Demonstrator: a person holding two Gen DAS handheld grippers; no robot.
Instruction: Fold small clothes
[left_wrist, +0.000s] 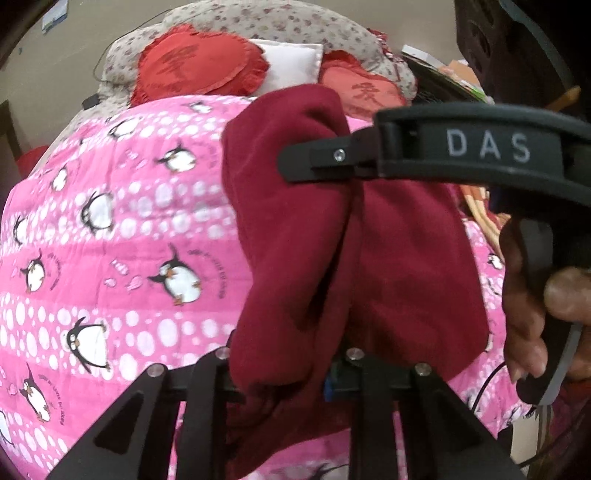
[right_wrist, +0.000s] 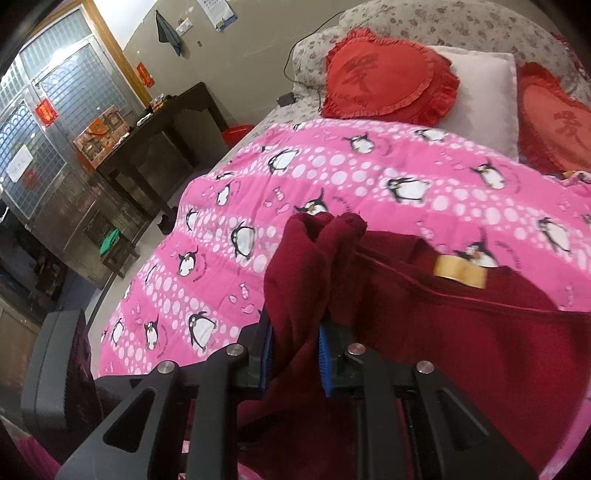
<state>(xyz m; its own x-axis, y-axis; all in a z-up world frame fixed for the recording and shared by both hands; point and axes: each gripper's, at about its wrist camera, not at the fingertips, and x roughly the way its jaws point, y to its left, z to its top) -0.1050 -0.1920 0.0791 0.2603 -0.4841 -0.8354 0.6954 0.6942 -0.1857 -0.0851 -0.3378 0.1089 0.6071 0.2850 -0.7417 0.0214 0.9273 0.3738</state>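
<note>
A dark red garment (left_wrist: 373, 258) hangs bunched over the pink penguin quilt (left_wrist: 110, 240). My left gripper (left_wrist: 291, 373) is shut on a thick fold of it; the cloth hides the fingertips. My right gripper (right_wrist: 295, 350) is shut on another bunched edge of the same garment (right_wrist: 461, 343), the cloth pinched between its blue pads (right_wrist: 266, 354). The rest of the garment spreads to the right on the quilt (right_wrist: 332, 177), with a tan label (right_wrist: 460, 271) near its seam. The right gripper's body marked DAS (left_wrist: 487, 147) crosses the left wrist view at upper right, held by a hand (left_wrist: 532, 306).
Red heart cushions (right_wrist: 384, 79) and a white pillow (right_wrist: 480, 96) lie at the head of the bed. A dark wooden table (right_wrist: 155, 136) and a metal-grilled door (right_wrist: 40, 122) stand to the left. The left gripper's body (right_wrist: 55, 373) shows at lower left.
</note>
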